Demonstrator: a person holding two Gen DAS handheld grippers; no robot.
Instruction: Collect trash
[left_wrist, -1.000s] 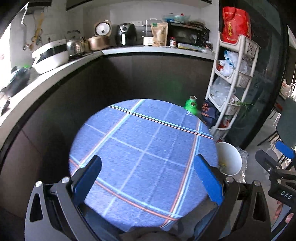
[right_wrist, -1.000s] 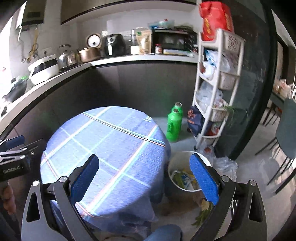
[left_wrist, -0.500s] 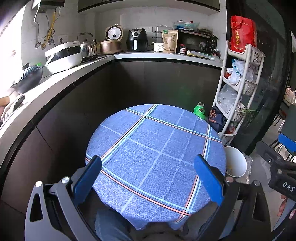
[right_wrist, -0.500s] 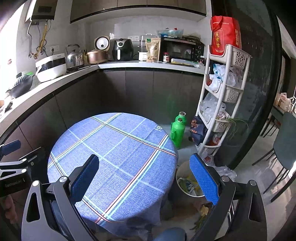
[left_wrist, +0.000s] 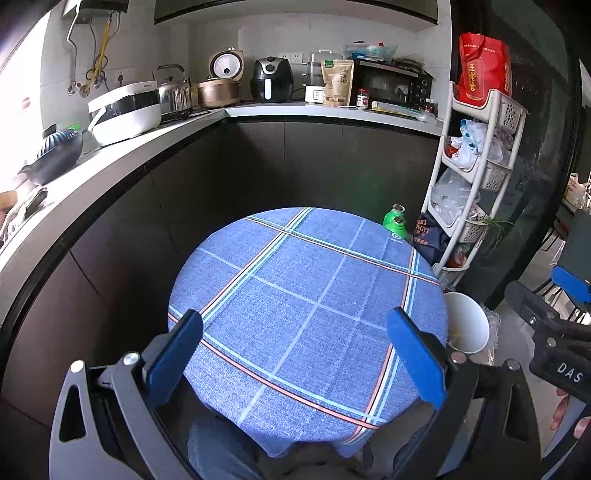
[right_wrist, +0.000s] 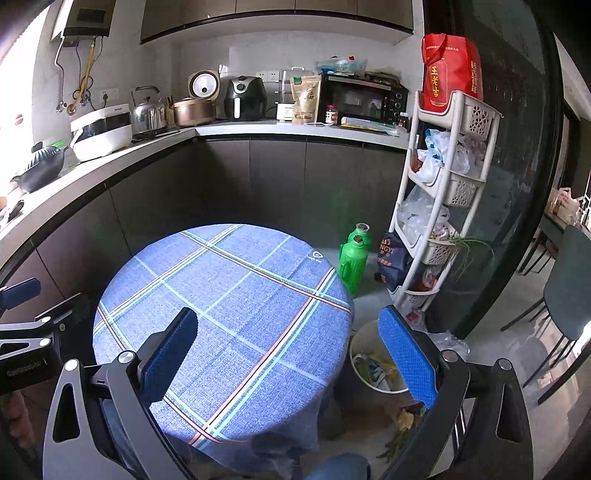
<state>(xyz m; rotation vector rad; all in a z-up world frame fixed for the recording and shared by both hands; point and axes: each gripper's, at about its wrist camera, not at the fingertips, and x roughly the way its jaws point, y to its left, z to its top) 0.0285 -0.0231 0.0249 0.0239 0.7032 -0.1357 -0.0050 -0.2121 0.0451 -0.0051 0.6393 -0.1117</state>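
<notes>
- Both grippers, left (left_wrist: 295, 354) and right (right_wrist: 291, 354), have pulled back, jaws wide, empty.
- Round table's woven blue plaid cloth (left_wrist: 306, 306); white bin (right_wrist: 373, 373) of trash beside it.

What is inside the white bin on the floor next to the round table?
The white bin holds crumpled wrappers and green scraps. The right gripper's finger and the tablecloth cover part of it, so its bottom stays hidden.
</notes>
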